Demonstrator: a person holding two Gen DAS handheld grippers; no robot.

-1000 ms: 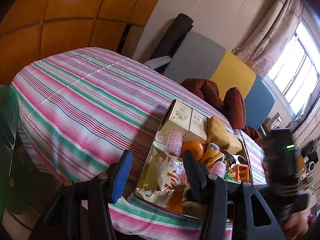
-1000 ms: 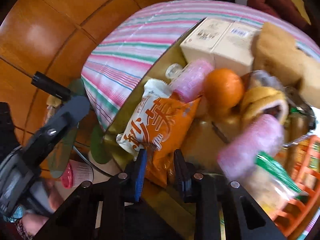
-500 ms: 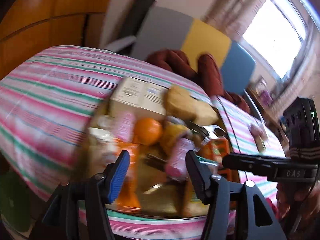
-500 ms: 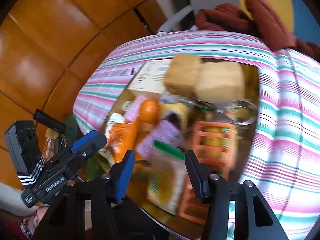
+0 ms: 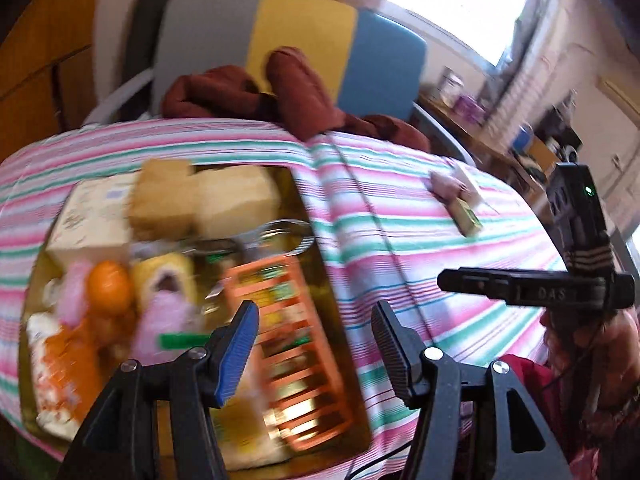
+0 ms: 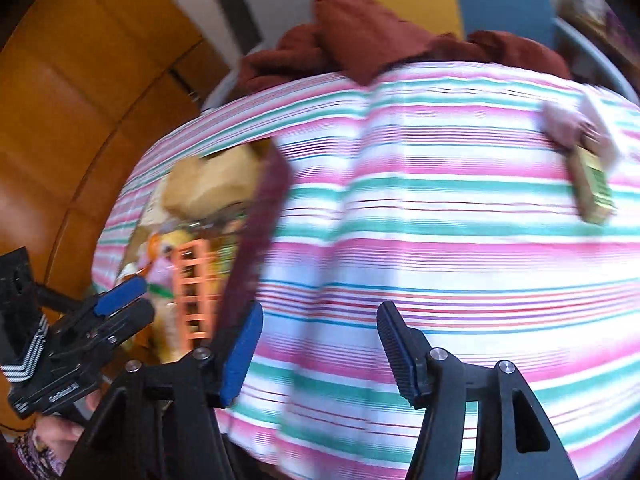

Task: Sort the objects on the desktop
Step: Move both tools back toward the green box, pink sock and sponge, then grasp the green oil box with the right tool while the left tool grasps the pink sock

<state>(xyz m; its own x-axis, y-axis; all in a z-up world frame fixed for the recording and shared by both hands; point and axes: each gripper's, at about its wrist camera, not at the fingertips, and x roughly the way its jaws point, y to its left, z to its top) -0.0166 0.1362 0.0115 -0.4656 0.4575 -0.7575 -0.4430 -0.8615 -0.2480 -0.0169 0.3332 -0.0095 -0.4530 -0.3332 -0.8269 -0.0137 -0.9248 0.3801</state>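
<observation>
- Closest in, the left gripper [image 5: 314, 344] has its ribbed fingers, one blue-padded and one black, spread apart with nothing between them; it hangs over the near right corner of the tray.
- The right gripper [image 6: 320, 350] hangs over bare striped cloth, its jaws opening, nothing held between the ridged pads.
- Just under the left gripper, an orange plastic rack [image 5: 288, 344] with slatted bars lies in the tray [image 5: 320, 280], a shallow gold-toned rectangle with a shiny surface.
- Left of the rack, it's a soft, blurred jumble: a fuzzy pink roll [image 5: 160, 324], a round orange fruit [image 5: 108, 286], a crinkly orange-and-white snack bag [image 5: 60, 376].
- Farther back in the tray, two pale cardboard boxes [image 5: 92, 216] and tan paper-wrapped blocks [image 5: 204, 196] sit pressed side by side.
- The tablecloth [image 6: 440, 200] is woven fabric in pink, white and green stripes, draped over a rounded table.
- Well apart from the tray, on the far right of the cloth, a small green-and-yellow carton [image 6: 592, 184] lies flat, touching a pinkish lump [image 6: 564, 124] too blurred to name.
- Beyond the table edge, a rumpled dark red cloth [image 5: 280, 92] lies heaped against a chair with grey, yellow and blue panels [image 5: 300, 28].
- A bright window [image 5: 460, 4] glares behind.
</observation>
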